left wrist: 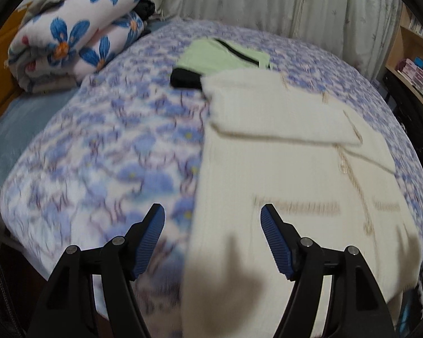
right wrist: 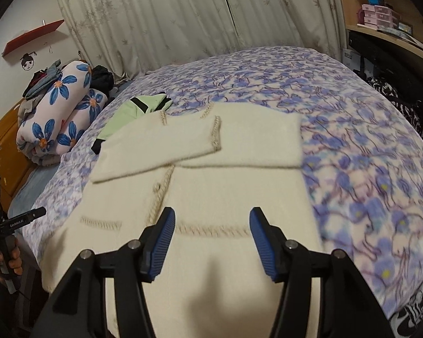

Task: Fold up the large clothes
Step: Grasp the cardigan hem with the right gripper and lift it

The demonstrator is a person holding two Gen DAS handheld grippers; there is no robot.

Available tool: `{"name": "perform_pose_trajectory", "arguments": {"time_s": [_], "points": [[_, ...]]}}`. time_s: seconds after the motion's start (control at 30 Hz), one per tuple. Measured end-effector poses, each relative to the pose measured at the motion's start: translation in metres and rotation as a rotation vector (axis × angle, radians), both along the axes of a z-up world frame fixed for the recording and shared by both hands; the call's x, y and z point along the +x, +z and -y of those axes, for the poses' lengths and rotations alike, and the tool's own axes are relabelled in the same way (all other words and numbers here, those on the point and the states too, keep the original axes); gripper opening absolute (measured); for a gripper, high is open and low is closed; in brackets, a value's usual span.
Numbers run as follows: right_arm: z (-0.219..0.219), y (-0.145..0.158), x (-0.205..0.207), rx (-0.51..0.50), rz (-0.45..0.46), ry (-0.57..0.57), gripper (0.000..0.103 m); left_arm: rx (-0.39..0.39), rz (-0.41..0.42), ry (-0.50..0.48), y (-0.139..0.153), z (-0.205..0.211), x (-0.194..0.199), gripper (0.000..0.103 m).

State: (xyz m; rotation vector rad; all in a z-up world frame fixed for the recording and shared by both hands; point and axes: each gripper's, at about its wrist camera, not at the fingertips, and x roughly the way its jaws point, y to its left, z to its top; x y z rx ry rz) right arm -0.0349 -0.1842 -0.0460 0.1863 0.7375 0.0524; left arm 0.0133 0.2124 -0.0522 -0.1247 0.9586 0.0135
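Note:
A cream knit cardigan with beige braided trim lies flat on the bed, both sleeves folded across its chest; it also shows in the right wrist view. My left gripper is open and empty, above the cardigan's lower left edge. My right gripper is open and empty, above the cardigan's lower front, near the beige pocket trim. The left gripper's body and the hand holding it show at the far left of the right wrist view.
A blue floral blanket covers the bed. A folded light-green and black garment lies beyond the cardigan. A rolled flower-print quilt sits at the far left. Curtains hang behind; shelves stand at the right.

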Motion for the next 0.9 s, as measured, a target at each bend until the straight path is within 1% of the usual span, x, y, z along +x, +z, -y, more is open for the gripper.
{"name": "perform_pose_trajectory", "arguments": {"time_s": [0.17, 0.27, 0.4, 0.5, 0.63, 0.73, 0.8, 0.9], "points": [[0.014, -0.014, -0.024, -0.016, -0.036, -0.008, 0.055, -0.053, -0.055, -0.031, -0.024, -0.013, -0.030, 0.069], [0.027, -0.025, -0.038, -0.022, -0.060, -0.016, 0.055, -0.097, -0.092, -0.049, -0.039, -0.019, -0.041, 0.069], [0.041, -0.044, -0.057, -0.038, -0.104, -0.034, 0.055, -0.132, -0.126, -0.081, -0.057, -0.022, -0.053, 0.069], [0.056, -0.059, -0.070, -0.017, -0.138, -0.047, 0.055, -0.144, -0.127, -0.098, -0.062, -0.021, -0.056, 0.069], [0.079, -0.076, -0.076, -0.002, -0.195, -0.058, 0.055, -0.157, -0.126, -0.126, -0.065, -0.020, -0.060, 0.069], [0.098, -0.085, -0.084, 0.079, -0.222, -0.039, 0.054, -0.174, -0.136, -0.146, -0.067, -0.018, -0.062, 0.069], [0.103, -0.091, -0.089, 0.129, -0.232, -0.009, 0.050, -0.183, -0.139, -0.160, -0.070, -0.017, -0.063, 0.069], [0.102, -0.099, -0.093, 0.199, -0.246, 0.055, 0.037, -0.216, -0.140, -0.172, -0.071, -0.019, -0.065, 0.069]]}}
